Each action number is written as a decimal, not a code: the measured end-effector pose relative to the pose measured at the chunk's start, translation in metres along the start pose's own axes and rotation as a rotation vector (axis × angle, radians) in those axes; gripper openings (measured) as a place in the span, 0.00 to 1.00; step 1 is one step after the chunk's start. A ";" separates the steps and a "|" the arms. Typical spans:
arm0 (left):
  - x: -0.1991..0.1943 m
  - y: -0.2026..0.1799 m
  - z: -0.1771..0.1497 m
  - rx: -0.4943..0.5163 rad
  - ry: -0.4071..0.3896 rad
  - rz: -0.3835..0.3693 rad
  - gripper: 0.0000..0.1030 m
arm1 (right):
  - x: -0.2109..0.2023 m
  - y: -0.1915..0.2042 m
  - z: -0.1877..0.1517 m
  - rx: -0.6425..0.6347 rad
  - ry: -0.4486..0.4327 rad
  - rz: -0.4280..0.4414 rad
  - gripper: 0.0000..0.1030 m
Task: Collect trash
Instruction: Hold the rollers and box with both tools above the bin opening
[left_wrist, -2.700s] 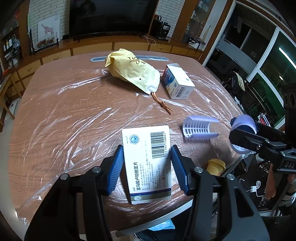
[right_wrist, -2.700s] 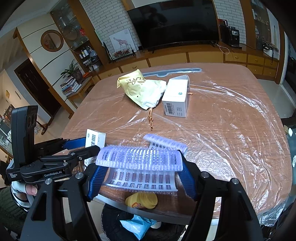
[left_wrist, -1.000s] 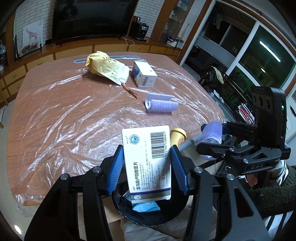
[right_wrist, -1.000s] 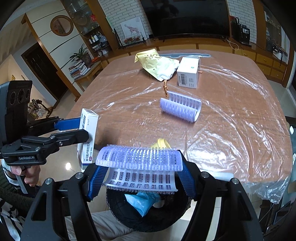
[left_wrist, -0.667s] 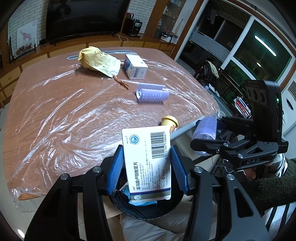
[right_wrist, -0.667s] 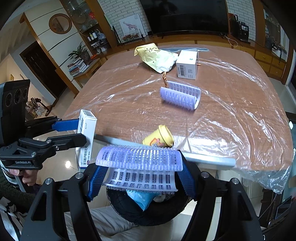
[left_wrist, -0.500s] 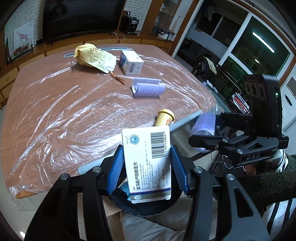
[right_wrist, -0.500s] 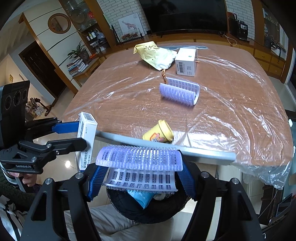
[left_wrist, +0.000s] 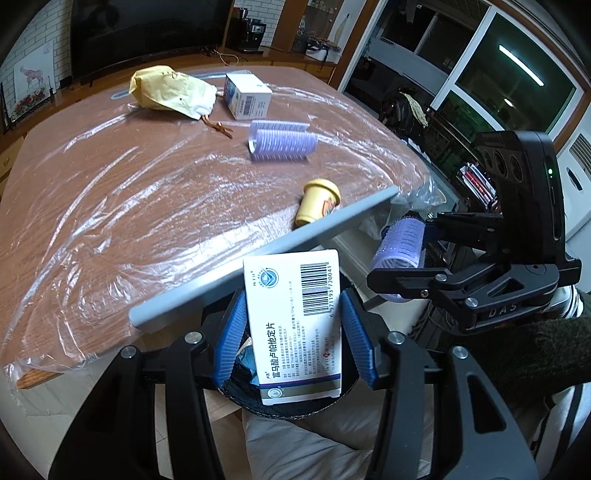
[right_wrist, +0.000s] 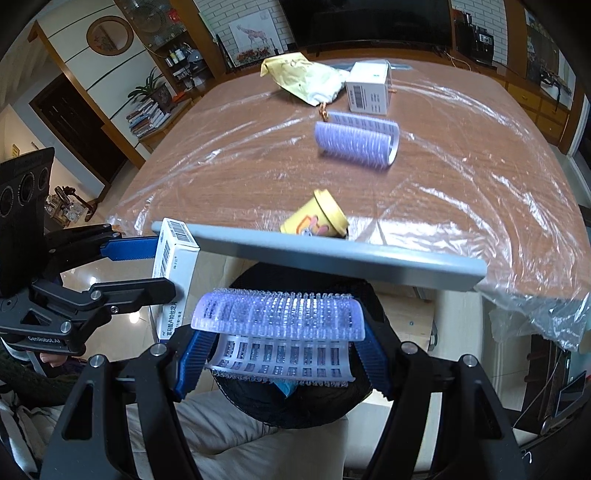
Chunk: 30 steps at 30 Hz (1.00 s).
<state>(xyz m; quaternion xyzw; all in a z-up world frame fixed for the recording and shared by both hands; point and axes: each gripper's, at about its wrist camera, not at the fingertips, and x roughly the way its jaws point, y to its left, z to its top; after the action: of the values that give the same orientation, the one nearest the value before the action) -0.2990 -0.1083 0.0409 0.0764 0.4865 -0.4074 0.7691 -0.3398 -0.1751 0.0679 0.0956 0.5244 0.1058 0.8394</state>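
Left gripper (left_wrist: 293, 334) clamped on pill box (left_wrist: 295, 325), right gripper (right_wrist: 282, 356) clamped on roller (right_wrist: 279, 319), both over black bin (right_wrist: 295, 410) beside table (right_wrist: 221, 177).

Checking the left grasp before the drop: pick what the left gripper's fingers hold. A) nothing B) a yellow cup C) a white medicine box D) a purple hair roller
C: the left gripper is shut on the white medicine box, above the black bin.

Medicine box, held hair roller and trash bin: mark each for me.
medicine box (left_wrist: 295, 321): left wrist view, printed front face.
held hair roller (right_wrist: 280, 314): right wrist view, bristled upper surface.
trash bin (right_wrist: 295, 413): right wrist view, near black rim.
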 end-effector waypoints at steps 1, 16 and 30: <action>0.002 0.000 -0.001 0.002 0.005 0.001 0.51 | 0.002 0.000 0.000 0.002 0.005 0.001 0.68; 0.019 0.001 -0.014 0.024 0.053 0.015 0.51 | 0.019 -0.001 -0.009 0.023 0.042 0.001 0.68; 0.035 -0.001 -0.022 0.043 0.090 0.023 0.51 | 0.035 -0.006 -0.013 0.021 0.072 -0.014 0.68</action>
<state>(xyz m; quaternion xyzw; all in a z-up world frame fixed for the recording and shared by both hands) -0.3078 -0.1168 0.0012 0.1169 0.5109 -0.4050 0.7492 -0.3358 -0.1703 0.0312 0.0966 0.5561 0.0977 0.8196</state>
